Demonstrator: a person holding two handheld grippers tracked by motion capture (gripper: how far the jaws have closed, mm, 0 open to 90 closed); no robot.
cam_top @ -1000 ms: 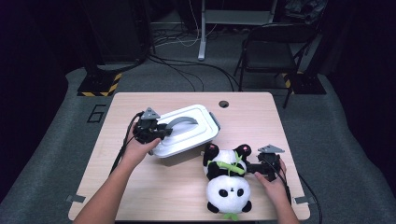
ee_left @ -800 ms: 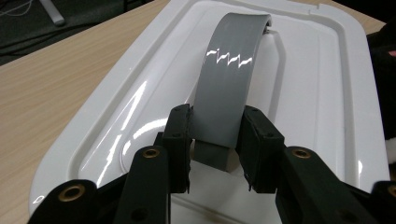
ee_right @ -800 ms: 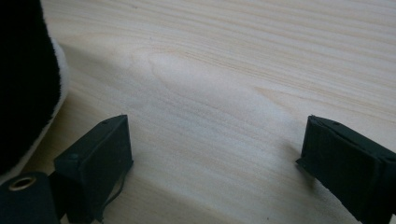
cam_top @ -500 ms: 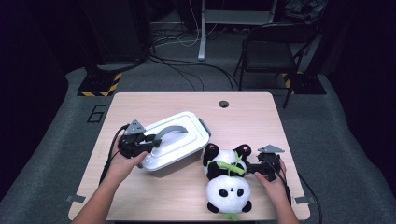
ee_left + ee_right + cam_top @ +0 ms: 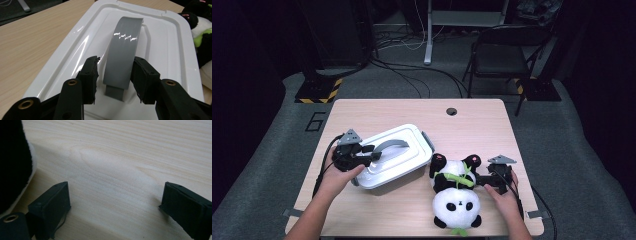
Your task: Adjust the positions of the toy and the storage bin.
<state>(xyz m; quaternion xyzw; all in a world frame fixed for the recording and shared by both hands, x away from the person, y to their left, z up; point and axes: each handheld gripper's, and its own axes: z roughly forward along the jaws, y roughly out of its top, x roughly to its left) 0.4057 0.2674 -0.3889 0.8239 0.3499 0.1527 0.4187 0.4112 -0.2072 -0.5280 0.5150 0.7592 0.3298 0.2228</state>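
Left gripper view shows my left gripper (image 5: 113,80) with its jaws one on each side of the grey handle (image 5: 122,52), just opened and not pinching it now, so I think I let go because the white lid (image 5: 170,50) is down flat on the table (image 5: 30,45). My right gripper (image 5: 113,205) has wide, empty jaws low over the wood, with the panda toy (image 5: 12,162) beside one jaw, maybe ready to grab it.

Bright table, dark surroundings, glare streaks.
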